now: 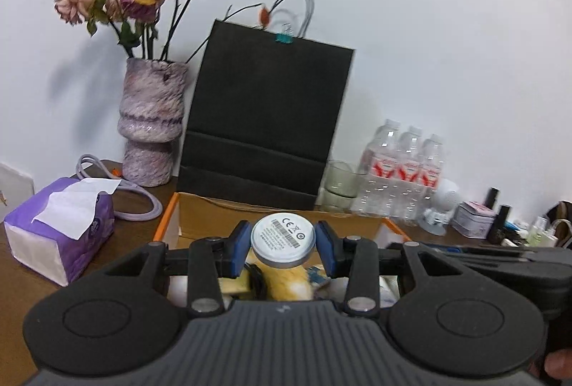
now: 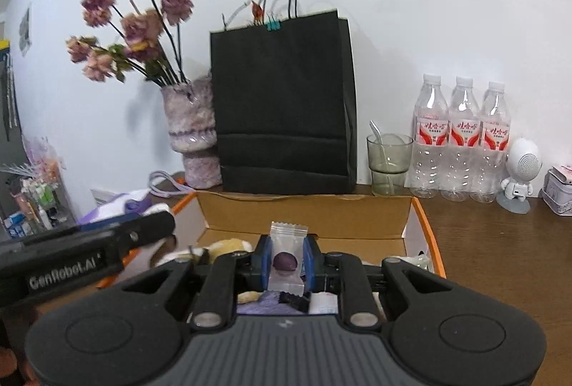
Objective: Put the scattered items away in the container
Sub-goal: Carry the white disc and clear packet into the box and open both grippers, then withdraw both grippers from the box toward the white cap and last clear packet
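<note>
My left gripper [image 1: 282, 245] is shut on a round white puck-shaped device [image 1: 282, 241], its labelled flat face turned toward the camera, held above the open cardboard box [image 1: 214, 214] with orange edges. Below it in the box lie a yellow plush item [image 1: 286, 282] and other small things. My right gripper [image 2: 286, 259] is shut on a clear candy wrapper [image 2: 287, 257] with a dark purple sweet inside, also above the cardboard box [image 2: 304, 211]. The left gripper's black body [image 2: 89, 250] shows at the left edge of the right wrist view.
Behind the box stand a black paper bag [image 2: 282, 100], a vase of dried roses [image 1: 152, 121], a glass with a spoon [image 2: 389, 161] and three water bottles [image 2: 461, 139]. A purple tissue pack [image 1: 57, 228] and lilac cable [image 1: 139, 203] lie left; a white robot speaker [image 2: 520, 171] and tin right.
</note>
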Motion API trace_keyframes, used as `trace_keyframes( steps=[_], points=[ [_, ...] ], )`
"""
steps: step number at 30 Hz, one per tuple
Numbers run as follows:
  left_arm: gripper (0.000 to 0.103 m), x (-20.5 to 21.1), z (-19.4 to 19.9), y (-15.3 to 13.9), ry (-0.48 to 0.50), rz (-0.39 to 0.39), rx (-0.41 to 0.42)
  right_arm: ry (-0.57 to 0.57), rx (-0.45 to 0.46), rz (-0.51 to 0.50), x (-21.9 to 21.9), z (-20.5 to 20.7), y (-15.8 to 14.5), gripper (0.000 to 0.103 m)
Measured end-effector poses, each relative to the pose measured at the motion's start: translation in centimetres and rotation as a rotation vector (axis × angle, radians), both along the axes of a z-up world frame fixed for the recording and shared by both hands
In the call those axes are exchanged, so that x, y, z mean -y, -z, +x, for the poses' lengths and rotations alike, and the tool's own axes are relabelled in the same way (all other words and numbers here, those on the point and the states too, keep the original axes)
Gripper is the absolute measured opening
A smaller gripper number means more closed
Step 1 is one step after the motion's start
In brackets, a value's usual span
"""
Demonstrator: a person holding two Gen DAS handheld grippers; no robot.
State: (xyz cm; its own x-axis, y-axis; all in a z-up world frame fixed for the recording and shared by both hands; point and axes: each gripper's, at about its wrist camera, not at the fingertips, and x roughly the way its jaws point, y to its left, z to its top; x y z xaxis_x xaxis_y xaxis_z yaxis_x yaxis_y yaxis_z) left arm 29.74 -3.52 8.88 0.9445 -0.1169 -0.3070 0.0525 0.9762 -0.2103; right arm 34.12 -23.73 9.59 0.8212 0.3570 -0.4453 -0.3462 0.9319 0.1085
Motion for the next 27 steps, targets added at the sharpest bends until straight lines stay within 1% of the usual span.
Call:
trace_keyframes(
  steps=[5,9,11,12,13,14,15,17,18,20,24,27],
  points=[
    [0.040,-0.3,2.3,1.2,0.001,0.022,-0.043,0.020,-0.047,-0.018,-0.1,2.1,1.4,0.018],
    [0.041,-0.2,3.1,1.7,0.006,0.048,-0.054,0.028,-0.068,-0.025,0.0,2.9,2.0,0.018],
    [0.044,0.1,3.3,1.9,-0.001,0.069,-0.058,0.037,-0.080,-0.029,0.1,3.0,2.2,0.022],
    [0.064,0.1,3.3,1.9,-0.016,0.078,-0.061,0.046,-0.086,-0.031,0.2,3.2,2.2,0.040],
    [0.094,0.1,3.2,1.9,-0.037,0.082,-0.062,0.055,-0.093,-0.030,0.4,3.3,2.2,0.075],
    [0.103,0.0,3.1,1.8,-0.067,0.083,-0.055,0.075,-0.094,-0.032,0.6,3.3,2.2,0.086],
    [0.103,-0.1,2.8,1.6,-0.095,0.085,-0.039,0.093,-0.088,-0.035,0.8,3.3,2.1,0.093],
    [0.103,-0.4,2.5,1.3,-0.111,0.090,-0.023,0.082,-0.084,-0.011,1.3,3.2,1.8,0.098],
    [0.103,-0.5,2.4,1.2,-0.115,0.086,-0.021,0.072,-0.087,0.009,1.6,3.2,1.6,0.103],
    [0.103,-0.7,2.4,1.2,-0.124,0.079,-0.030,0.067,-0.089,0.032,1.9,3.0,1.3,0.103],
    [0.103,-0.9,2.5,1.2,-0.132,0.072,-0.052,0.070,-0.083,0.020,1.8,2.9,1.1,0.103],
    [0.103,-0.9,2.4,1.1,-0.134,0.070,-0.051,0.066,-0.085,0.018,1.7,2.8,1.0,0.103]
  ],
)
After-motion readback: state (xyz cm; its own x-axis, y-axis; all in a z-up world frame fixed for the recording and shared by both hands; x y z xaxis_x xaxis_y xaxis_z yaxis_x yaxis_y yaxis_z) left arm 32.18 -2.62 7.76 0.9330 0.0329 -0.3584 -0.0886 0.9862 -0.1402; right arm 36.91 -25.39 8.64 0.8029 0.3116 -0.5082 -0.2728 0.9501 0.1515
